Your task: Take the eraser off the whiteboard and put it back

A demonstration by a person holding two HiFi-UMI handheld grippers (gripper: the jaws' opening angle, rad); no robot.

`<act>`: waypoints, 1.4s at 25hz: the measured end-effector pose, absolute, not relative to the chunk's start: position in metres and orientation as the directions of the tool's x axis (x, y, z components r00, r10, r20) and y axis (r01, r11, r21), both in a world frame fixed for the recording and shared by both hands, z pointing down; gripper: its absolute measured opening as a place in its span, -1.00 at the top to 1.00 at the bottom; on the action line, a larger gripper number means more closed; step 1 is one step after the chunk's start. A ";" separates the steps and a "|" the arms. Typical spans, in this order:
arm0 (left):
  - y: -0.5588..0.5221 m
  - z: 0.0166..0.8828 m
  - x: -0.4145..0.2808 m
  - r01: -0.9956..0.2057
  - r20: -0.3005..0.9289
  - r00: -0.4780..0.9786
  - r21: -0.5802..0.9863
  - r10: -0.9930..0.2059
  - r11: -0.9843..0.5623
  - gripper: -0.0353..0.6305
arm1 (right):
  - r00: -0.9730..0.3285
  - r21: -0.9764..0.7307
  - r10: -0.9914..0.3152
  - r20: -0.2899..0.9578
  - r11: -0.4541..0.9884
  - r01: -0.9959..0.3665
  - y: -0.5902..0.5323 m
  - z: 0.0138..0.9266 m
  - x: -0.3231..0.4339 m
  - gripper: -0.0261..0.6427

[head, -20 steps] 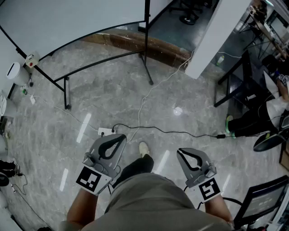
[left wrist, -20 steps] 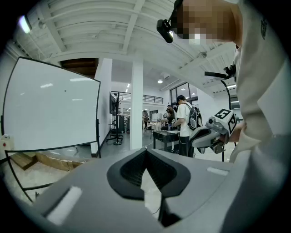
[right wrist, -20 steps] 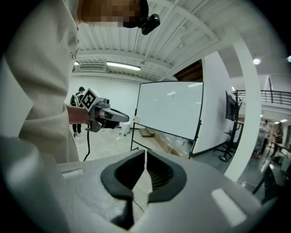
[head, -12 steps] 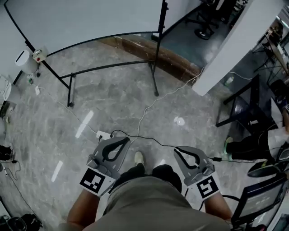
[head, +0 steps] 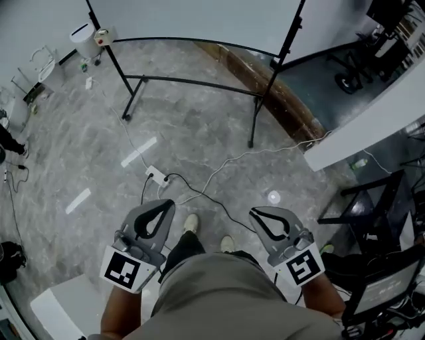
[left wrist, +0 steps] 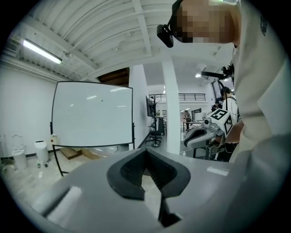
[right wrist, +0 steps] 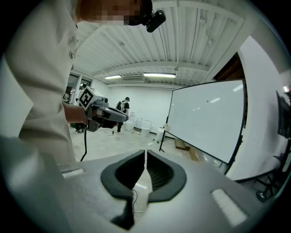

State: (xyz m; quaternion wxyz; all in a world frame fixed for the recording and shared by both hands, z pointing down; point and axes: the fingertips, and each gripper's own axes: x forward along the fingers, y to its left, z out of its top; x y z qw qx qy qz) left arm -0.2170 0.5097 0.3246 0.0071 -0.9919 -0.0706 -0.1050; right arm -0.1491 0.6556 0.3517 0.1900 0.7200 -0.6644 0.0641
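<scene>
The whiteboard (head: 199,16) stands on a black tube frame ahead of me, beyond bare grey floor. It also shows in the left gripper view as a whiteboard (left wrist: 93,113) to the left and in the right gripper view as a whiteboard (right wrist: 207,118) to the right. I cannot make out an eraser on it. My left gripper (head: 166,204) and right gripper (head: 255,214) are held at waist height, well short of the board. The left gripper (left wrist: 146,149) is shut and holds nothing. The right gripper (right wrist: 146,152) is likewise shut with nothing in it.
A white power strip (head: 156,176) with black and white cables lies on the floor between me and the board. A white bin (head: 83,32) stands by the board's left leg. A wooden beam (head: 279,99) runs under its right side. Desks and a white pillar (head: 372,133) are at the right.
My view has swung so the whiteboard and its frame sit more centred and nearer. The feet have stepped forward. Both grippers stay shut at the waist.
</scene>
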 end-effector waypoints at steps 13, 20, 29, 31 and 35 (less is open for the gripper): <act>0.475 0.355 -0.229 -0.054 0.243 0.969 0.036 -0.044 -0.998 0.88 | -0.062 0.124 -0.943 0.327 0.108 -0.986 0.591 0.371 -0.123 0.87; 0.394 0.343 -0.209 -0.041 0.183 0.983 0.098 -0.023 -0.994 0.88 | -0.050 0.157 -0.944 0.326 0.106 -0.982 0.491 0.350 -0.105 0.83; 0.292 0.353 -0.182 -0.132 0.210 0.972 0.095 -0.110 -0.987 0.88 | -0.101 0.167 -0.930 0.353 0.169 -0.971 0.394 0.359 -0.069 0.83; 0.275 0.359 -0.165 -0.150 0.214 0.968 0.086 -0.129 -0.985 0.88 | -0.115 0.168 -0.929 0.350 0.184 -0.969 0.375 0.365 -0.050 0.83; 0.237 0.373 -0.122 -0.203 0.229 0.957 0.084 -0.179 -0.976 0.87 | -0.168 0.167 -0.923 0.346 0.237 -0.957 0.328 0.378 -0.001 0.82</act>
